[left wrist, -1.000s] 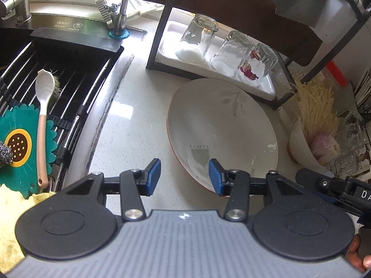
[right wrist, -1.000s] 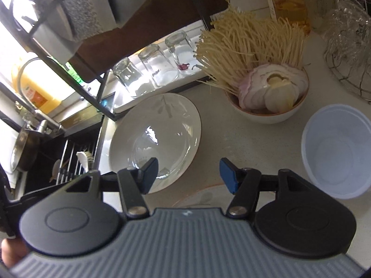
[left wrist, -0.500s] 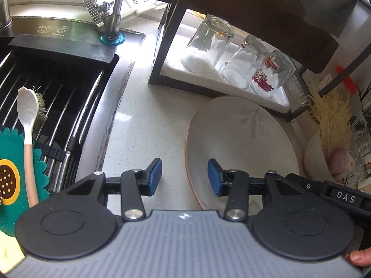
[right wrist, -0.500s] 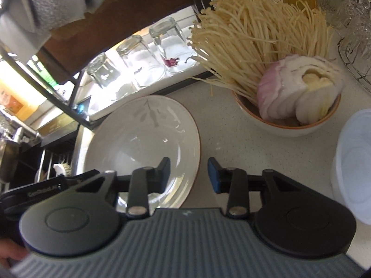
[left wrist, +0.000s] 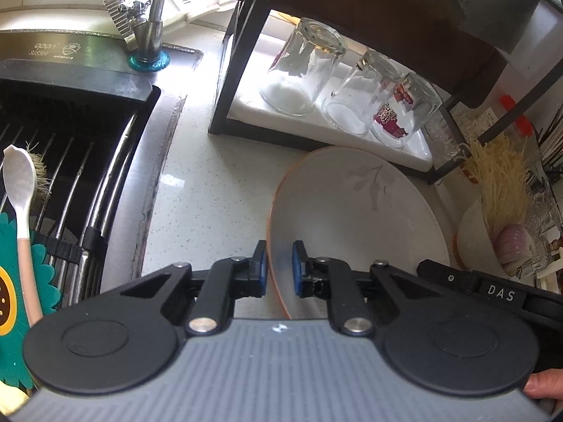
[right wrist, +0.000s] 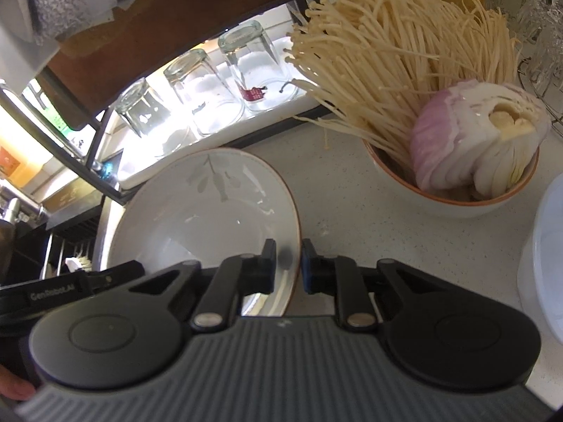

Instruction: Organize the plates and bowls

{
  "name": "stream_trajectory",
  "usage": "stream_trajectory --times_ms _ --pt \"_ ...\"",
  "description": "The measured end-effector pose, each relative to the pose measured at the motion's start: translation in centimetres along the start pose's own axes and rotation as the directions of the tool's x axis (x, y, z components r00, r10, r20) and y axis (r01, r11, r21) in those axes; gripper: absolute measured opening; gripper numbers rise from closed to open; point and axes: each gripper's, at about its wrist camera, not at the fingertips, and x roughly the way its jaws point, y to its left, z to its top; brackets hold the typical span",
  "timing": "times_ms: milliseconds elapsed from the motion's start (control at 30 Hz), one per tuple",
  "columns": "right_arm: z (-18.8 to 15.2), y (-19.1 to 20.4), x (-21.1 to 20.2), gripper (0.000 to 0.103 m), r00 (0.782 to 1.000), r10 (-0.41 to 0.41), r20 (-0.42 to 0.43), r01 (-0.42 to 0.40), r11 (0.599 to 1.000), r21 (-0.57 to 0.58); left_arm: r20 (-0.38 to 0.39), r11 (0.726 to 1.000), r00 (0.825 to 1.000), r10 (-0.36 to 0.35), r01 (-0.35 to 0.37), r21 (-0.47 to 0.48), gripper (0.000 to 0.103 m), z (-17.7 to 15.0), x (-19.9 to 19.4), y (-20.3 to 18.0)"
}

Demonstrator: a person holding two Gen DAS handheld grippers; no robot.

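- Left wrist view: the left gripper (left wrist: 279,267) is closing, its jaws nearly together across the near left rim of the plate (left wrist: 355,218), which lies on the counter (left wrist: 211,197) by the glass rack (left wrist: 316,130). A thin rim hold may slip when lifted.
- Right wrist view: the right gripper (right wrist: 288,265) is closing on the plate's (right wrist: 207,211) right rim; uneven lifting could tip it toward the food bowl (right wrist: 454,200).

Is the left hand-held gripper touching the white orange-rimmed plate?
Touching: in the left wrist view the closing left hand-held gripper straddles the white orange-rimmed plate, pads against its rim.
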Motion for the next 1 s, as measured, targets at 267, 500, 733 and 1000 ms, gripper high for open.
stream_trajectory --times_ms 267,500,733,1000 --pt "0.5 0.7 -1.4 0.017 0.999 0.019 0.033 -0.017 0.998 -0.054 0.008 1.000 1.000 -0.024 0.024 0.016 0.016 0.1 -1.2 0.2" --pt "0.3 0.9 -3.7 0.017 0.998 0.033 0.050 -0.029 0.997 -0.073 0.039 0.999 0.998 -0.041 0.039 0.030 0.016 -0.1 -3.4 -0.3" --pt "0.3 0.4 -7.2 0.017 0.995 0.056 0.081 -0.050 0.996 -0.080 0.053 0.998 0.996 -0.066 0.065 0.016 0.016 -1.1 -6.3 -1.6" --pt "0.0 -1.0 -12.5 0.017 0.986 0.082 0.146 -0.068 0.993 -0.097 0.102 0.997 0.992 -0.080 0.078 0.020 0.016 -3.0 -10.2 -5.0"
